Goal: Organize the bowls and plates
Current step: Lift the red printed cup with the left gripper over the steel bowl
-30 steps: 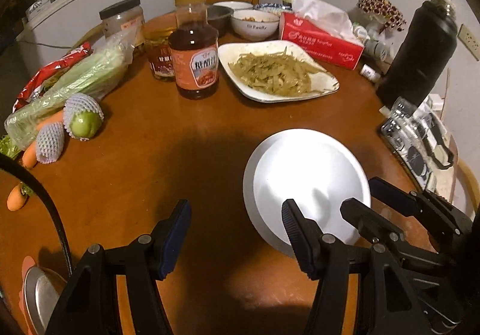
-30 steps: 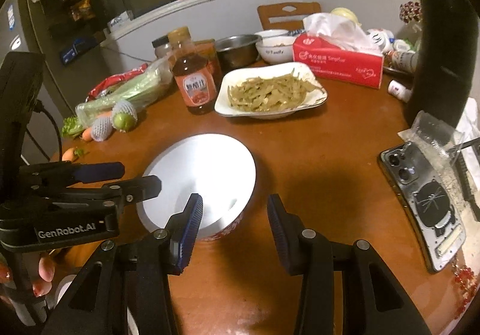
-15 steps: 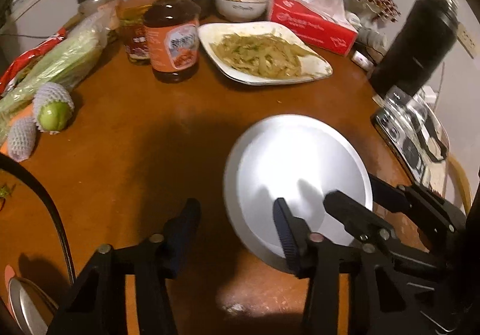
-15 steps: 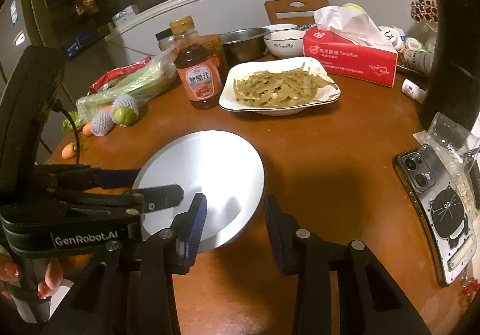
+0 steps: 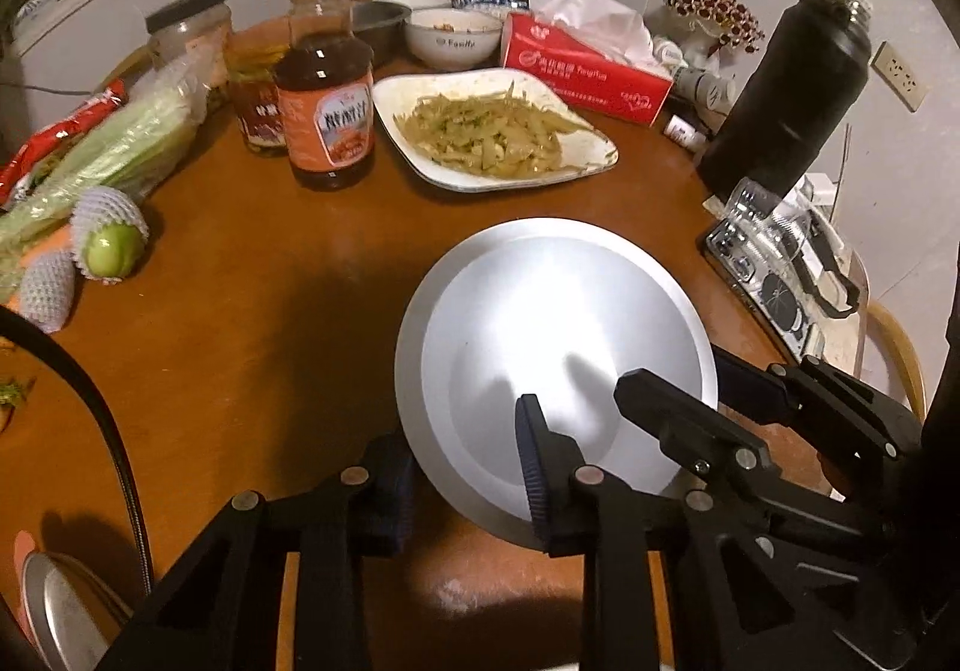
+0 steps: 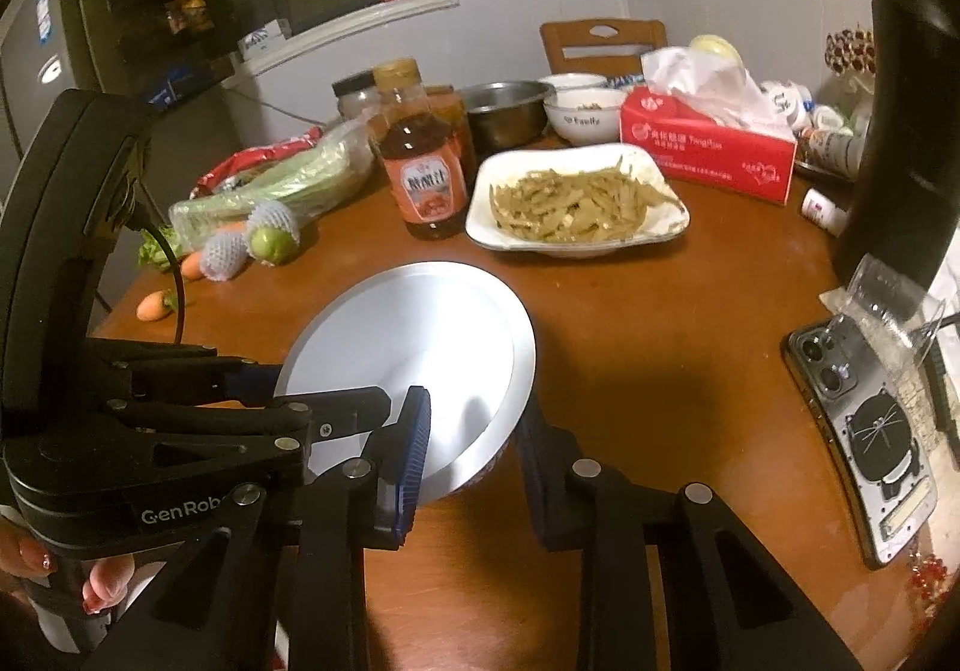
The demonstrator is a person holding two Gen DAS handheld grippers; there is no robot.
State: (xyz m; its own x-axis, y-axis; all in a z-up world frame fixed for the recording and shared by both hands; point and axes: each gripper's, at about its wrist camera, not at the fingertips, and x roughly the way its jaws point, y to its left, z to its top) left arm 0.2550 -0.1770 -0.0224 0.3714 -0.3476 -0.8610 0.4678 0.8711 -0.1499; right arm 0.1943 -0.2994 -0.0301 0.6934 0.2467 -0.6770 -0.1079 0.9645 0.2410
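A round metal plate [image 5: 558, 347] lies on top of a bowl with a red pattern near the front of the brown round table [image 5: 270, 275]; it also shows in the right wrist view [image 6: 414, 353]. My left gripper [image 5: 462, 467] straddles the plate's near left rim, one finger above and one below, with a gap still showing. My right gripper [image 6: 474, 449] straddles the near right rim the same way. A square white dish of shredded food [image 5: 492, 137] stands behind.
A sauce bottle [image 5: 327, 89], jars, bagged celery [image 5: 114, 149] and netted fruit lie at the left. Bowls [image 5: 453, 35], a tissue box [image 5: 585, 65], a black flask [image 5: 792, 89] and a phone [image 6: 870, 419] stand at the back and right. Another metal plate [image 5: 54, 611] shows bottom left.
Both grippers moved in onto the metal plate from either side and their jaws narrowed around its rim. The plate now sits tilted over the bowl.
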